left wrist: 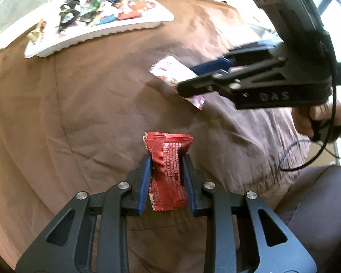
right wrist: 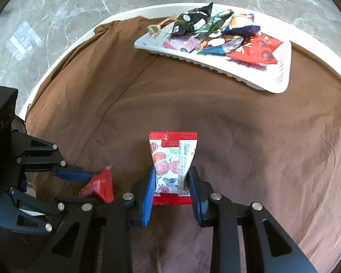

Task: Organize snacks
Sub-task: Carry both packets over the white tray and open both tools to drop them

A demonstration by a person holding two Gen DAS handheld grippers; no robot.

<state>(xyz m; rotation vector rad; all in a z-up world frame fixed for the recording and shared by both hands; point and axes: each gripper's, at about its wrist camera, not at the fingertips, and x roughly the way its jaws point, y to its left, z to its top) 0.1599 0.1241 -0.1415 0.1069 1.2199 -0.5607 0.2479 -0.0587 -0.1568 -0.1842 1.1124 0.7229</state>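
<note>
left hand-held gripper point(left wrist: 166, 159): grips red packet point(left wrist: 168, 170) | right hand-held gripper point(right wrist: 172, 173): grips white packet point(right wrist: 172, 166)

Left tool point(left wrist: 166, 166) and right tool point(right wrist: 171, 177) both angled downward, pads clamped; hand point(left wrist: 322, 113) gripping right handle.

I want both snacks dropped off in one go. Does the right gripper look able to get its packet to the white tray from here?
Probably yes. The right gripper is shut on the white fruit-print packet, and only bare brown cloth lies between it and the white tray, whose near right end looks free.
</note>
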